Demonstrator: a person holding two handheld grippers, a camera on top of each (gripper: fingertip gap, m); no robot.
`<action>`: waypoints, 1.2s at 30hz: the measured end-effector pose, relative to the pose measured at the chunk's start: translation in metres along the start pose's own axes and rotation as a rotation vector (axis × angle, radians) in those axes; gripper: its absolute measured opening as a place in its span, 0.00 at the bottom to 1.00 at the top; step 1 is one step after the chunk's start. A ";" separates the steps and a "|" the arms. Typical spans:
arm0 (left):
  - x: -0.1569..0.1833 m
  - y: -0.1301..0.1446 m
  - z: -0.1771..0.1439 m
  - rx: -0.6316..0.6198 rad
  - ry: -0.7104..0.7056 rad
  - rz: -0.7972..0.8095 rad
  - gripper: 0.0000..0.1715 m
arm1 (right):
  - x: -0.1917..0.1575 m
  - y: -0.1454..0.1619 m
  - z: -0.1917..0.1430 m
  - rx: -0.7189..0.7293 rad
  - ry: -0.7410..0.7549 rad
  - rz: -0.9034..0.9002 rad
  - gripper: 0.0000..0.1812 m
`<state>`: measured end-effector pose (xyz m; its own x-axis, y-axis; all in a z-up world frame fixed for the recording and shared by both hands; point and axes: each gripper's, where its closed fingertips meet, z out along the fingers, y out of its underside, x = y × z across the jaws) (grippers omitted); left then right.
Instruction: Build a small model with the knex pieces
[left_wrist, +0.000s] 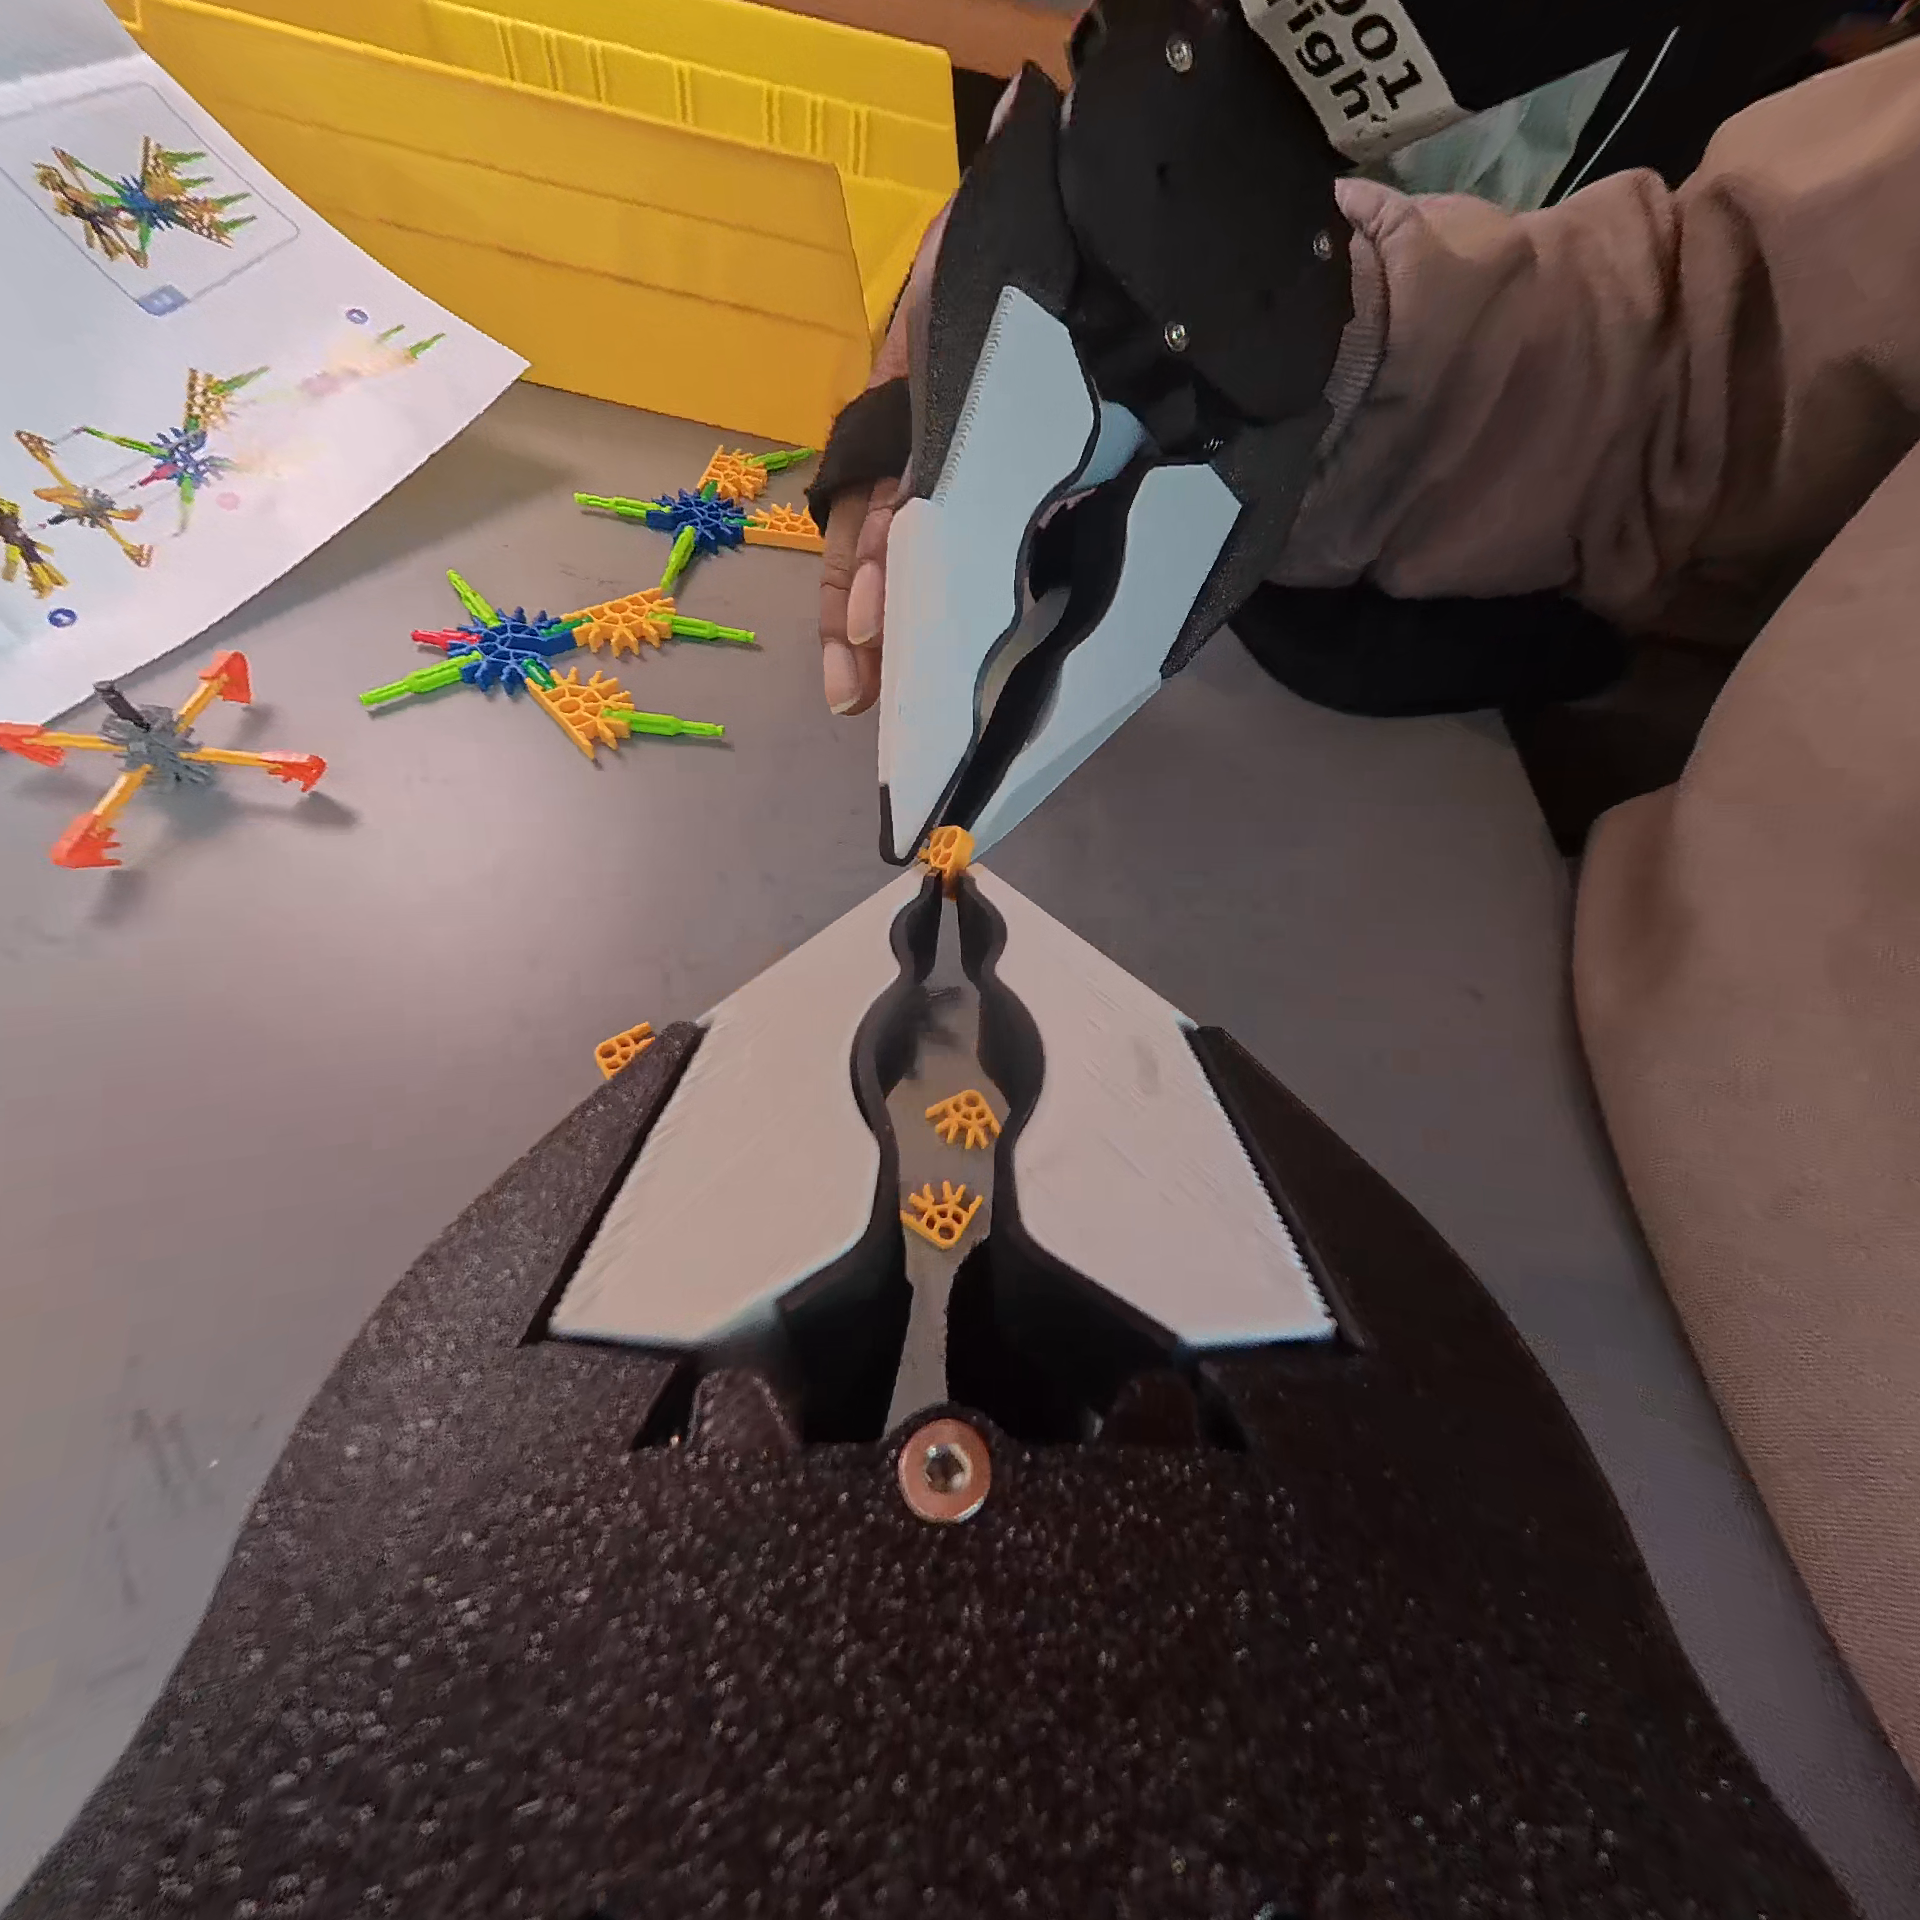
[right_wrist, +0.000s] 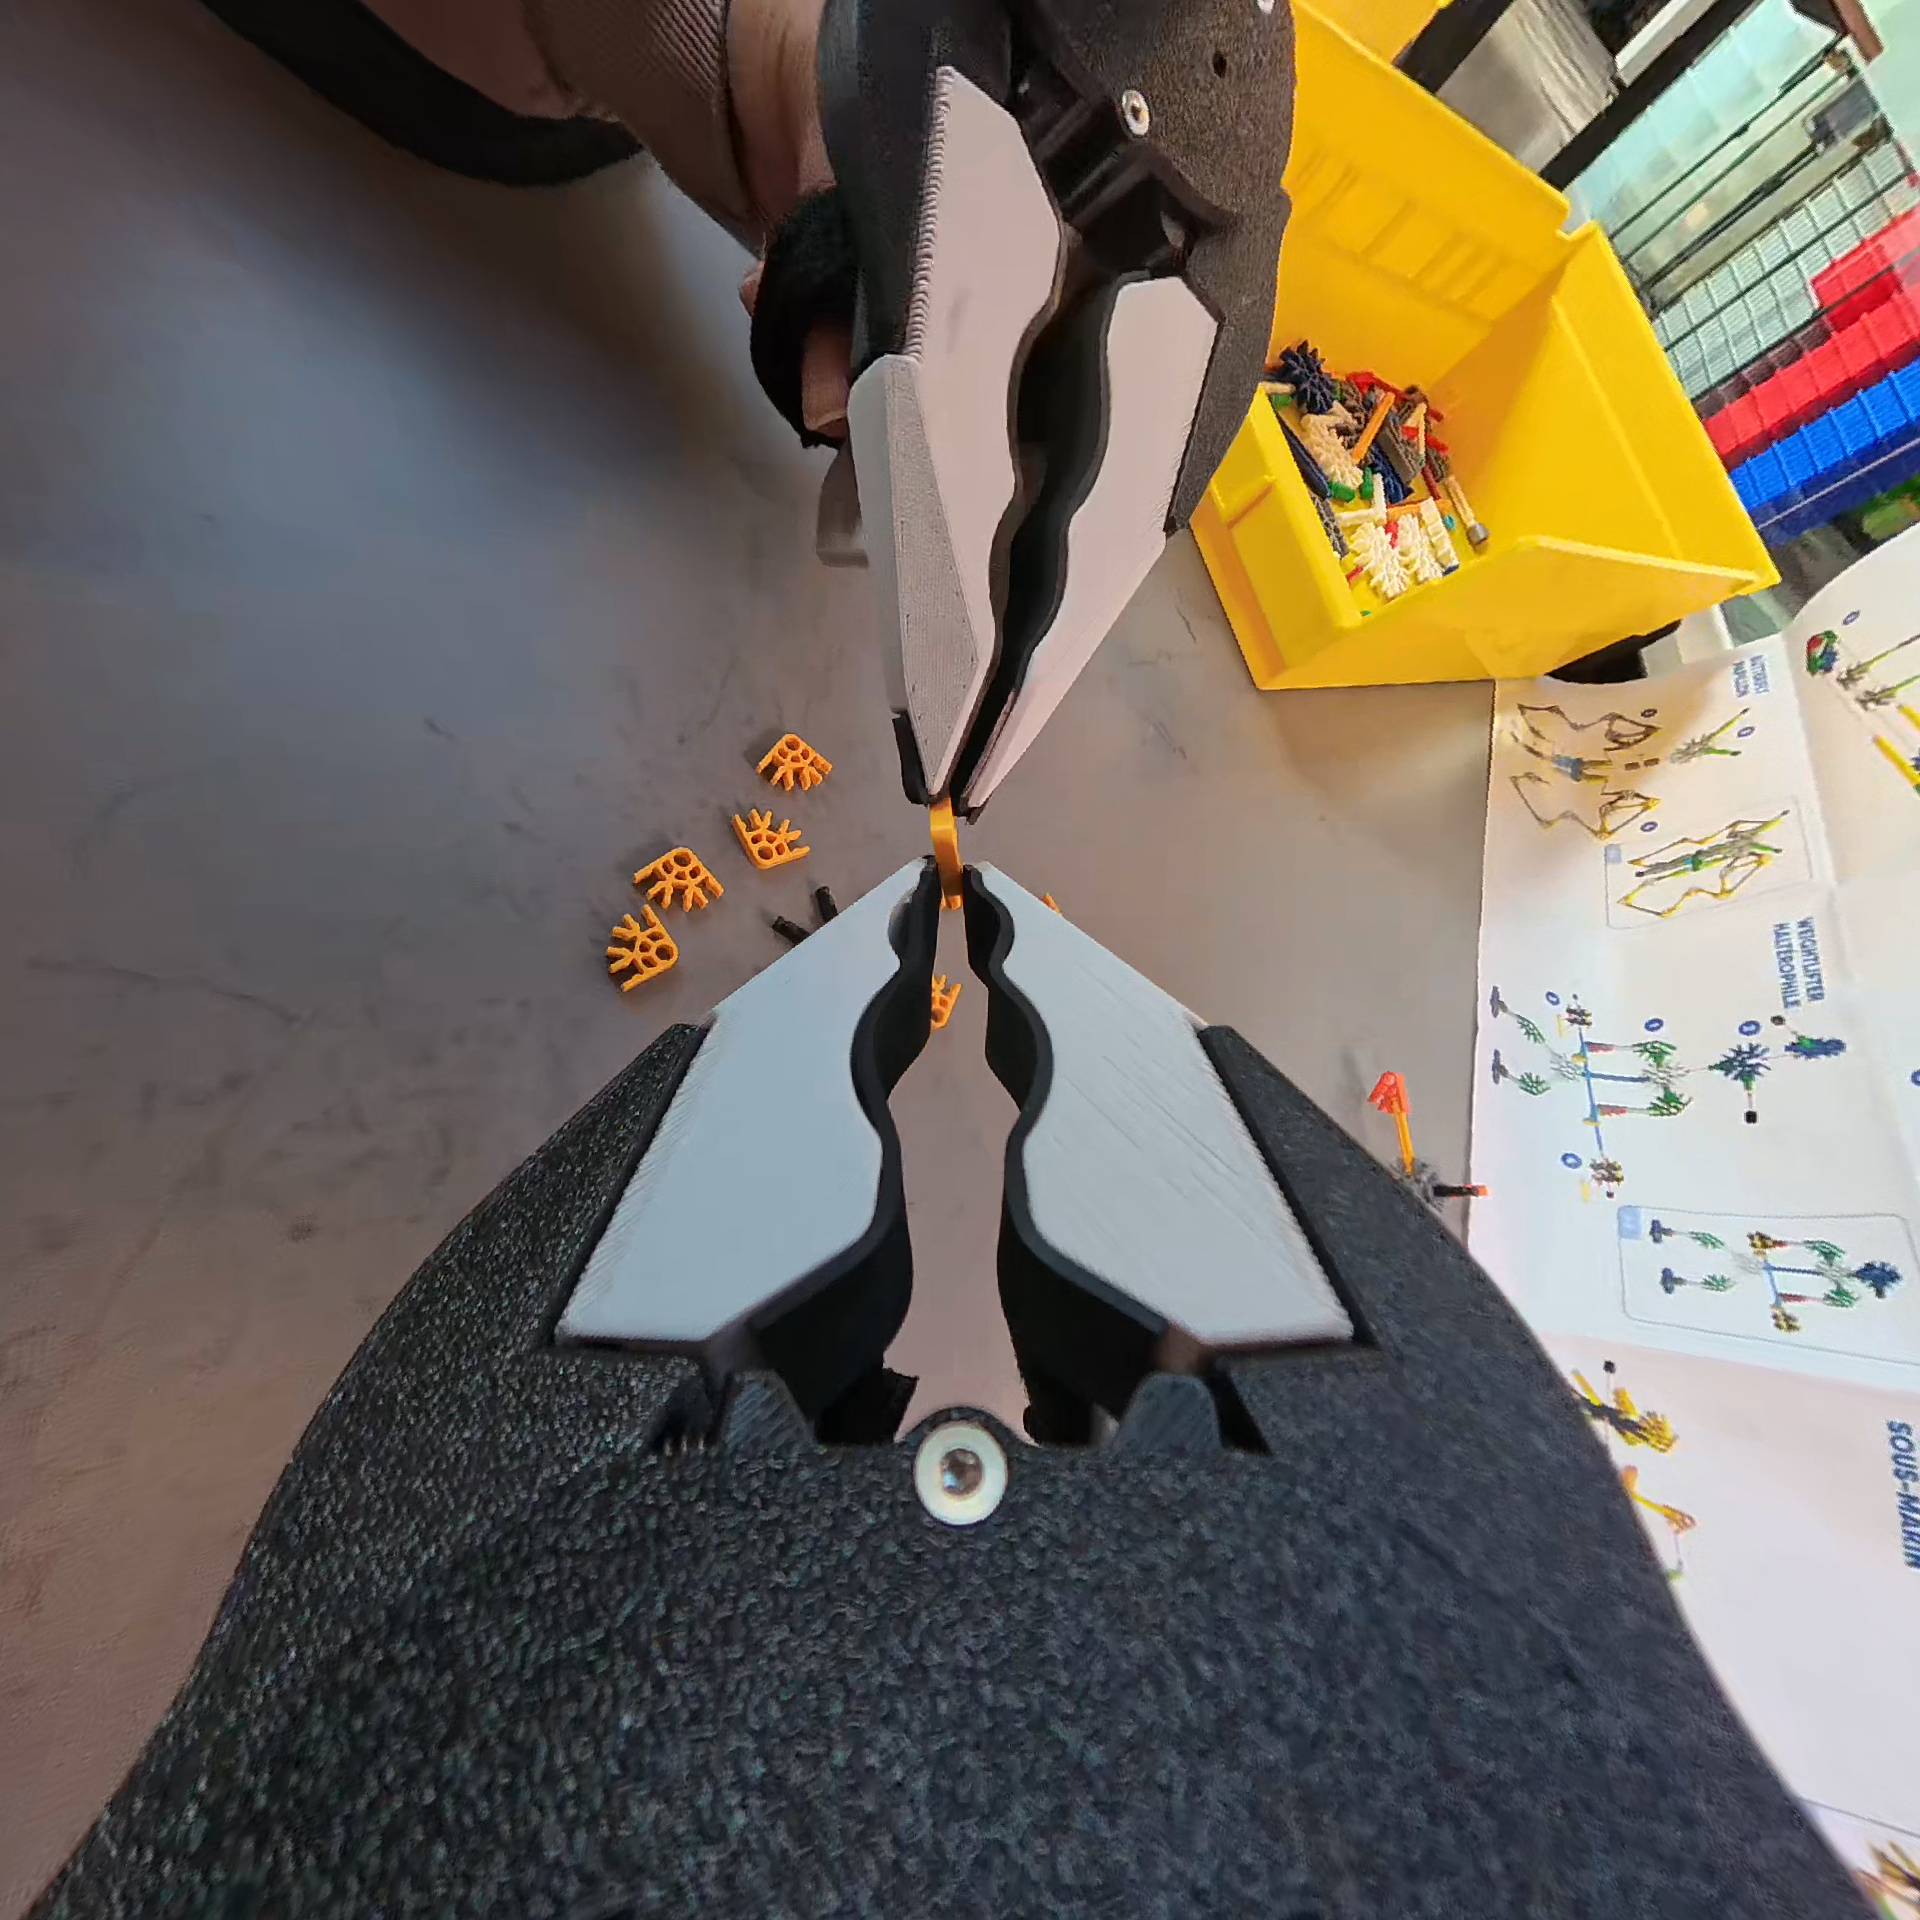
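Observation:
My left gripper (left_wrist: 945, 885) and my right gripper (right_wrist: 948, 883) meet tip to tip above the grey table (left_wrist: 416, 1143). Both are shut on one small orange connector (left_wrist: 948, 849), each pinching an opposite end. In the right wrist view the connector (right_wrist: 943, 840) shows edge-on between my right tips and the left gripper (right_wrist: 940, 802) coming from above. In the left wrist view the right gripper (left_wrist: 938, 844) comes down from the top, held by a hand in a brown sleeve (left_wrist: 1662, 416). Several loose orange connectors (right_wrist: 677, 878) lie on the table just below.
Two blue, orange and green assemblies (left_wrist: 520, 644) and a grey-hub cross with red tips (left_wrist: 156, 748) lie to the left. A yellow bin (right_wrist: 1558, 436) of loose pieces (right_wrist: 1371, 468) stands behind. A printed instruction sheet (right_wrist: 1683, 1039) lies beside it. Small black rods (right_wrist: 800, 916) lie near the connectors. Left and right tips are no more than a few centimetres apart.

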<state>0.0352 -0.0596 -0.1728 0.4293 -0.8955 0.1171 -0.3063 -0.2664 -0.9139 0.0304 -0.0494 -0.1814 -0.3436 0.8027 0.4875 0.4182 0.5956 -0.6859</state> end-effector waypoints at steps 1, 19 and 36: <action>0.000 0.001 0.002 -0.013 -0.020 0.037 0.01 | -0.001 0.002 0.000 -0.003 -0.005 0.013 0.02; 0.001 0.007 0.018 -0.088 -0.234 0.486 0.01 | -0.008 0.010 -0.006 0.122 -0.194 0.486 0.11; -0.017 0.062 0.018 -0.307 -0.132 0.143 0.10 | -0.027 0.047 0.003 -0.135 -0.278 0.445 0.07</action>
<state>0.0243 -0.0548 -0.2387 0.4632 -0.8833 -0.0728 -0.6034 -0.2542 -0.7558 0.0571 -0.0432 -0.2283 -0.3103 0.9506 -0.0081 0.6720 0.2134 -0.7091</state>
